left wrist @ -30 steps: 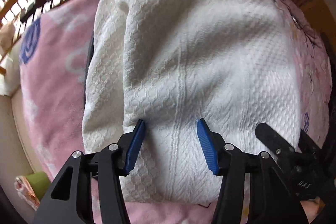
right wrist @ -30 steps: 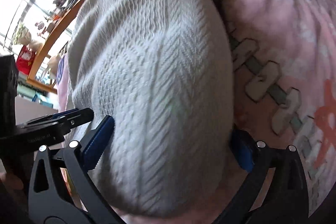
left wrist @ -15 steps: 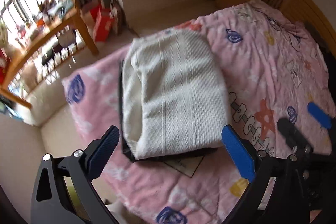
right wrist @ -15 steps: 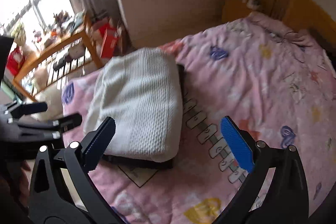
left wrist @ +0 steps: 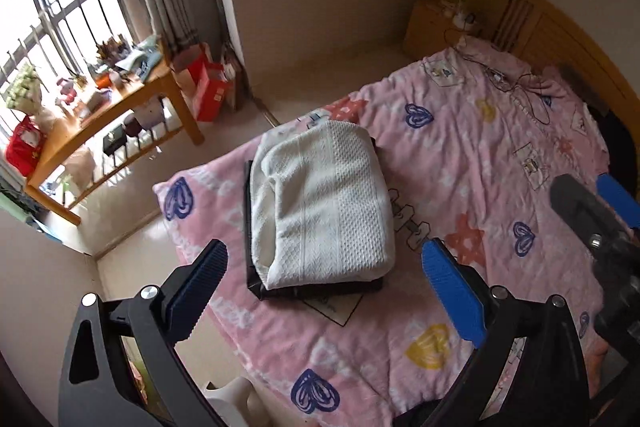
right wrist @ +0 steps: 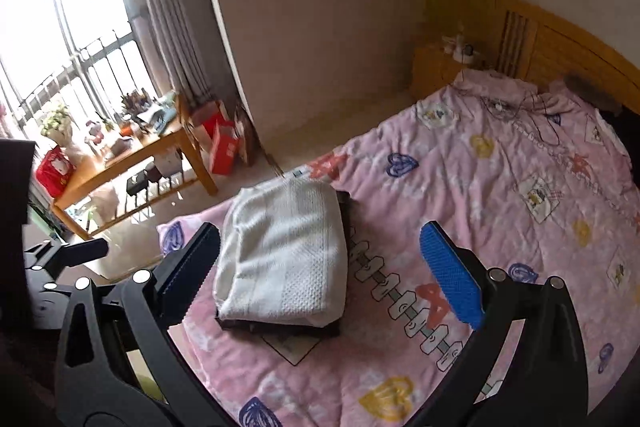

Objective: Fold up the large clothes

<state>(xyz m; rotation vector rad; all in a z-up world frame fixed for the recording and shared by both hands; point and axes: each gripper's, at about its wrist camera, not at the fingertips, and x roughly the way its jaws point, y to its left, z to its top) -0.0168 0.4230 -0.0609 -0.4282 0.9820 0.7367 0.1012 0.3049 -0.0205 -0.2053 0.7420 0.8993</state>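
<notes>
The bed's pink quilted cover with hearts and stars [left wrist: 460, 155] gives a broad flat surface for folding. Near its foot corner lies the white knitted garment [left wrist: 324, 203], folded into a thick rectangle atop a flat dark folded item [left wrist: 320, 291], seemingly stacked as finished. Both the left claw [left wrist: 332, 291] and right claw [right wrist: 320, 267] hang released above it, gripping nothing, apart from the fabric
</notes>
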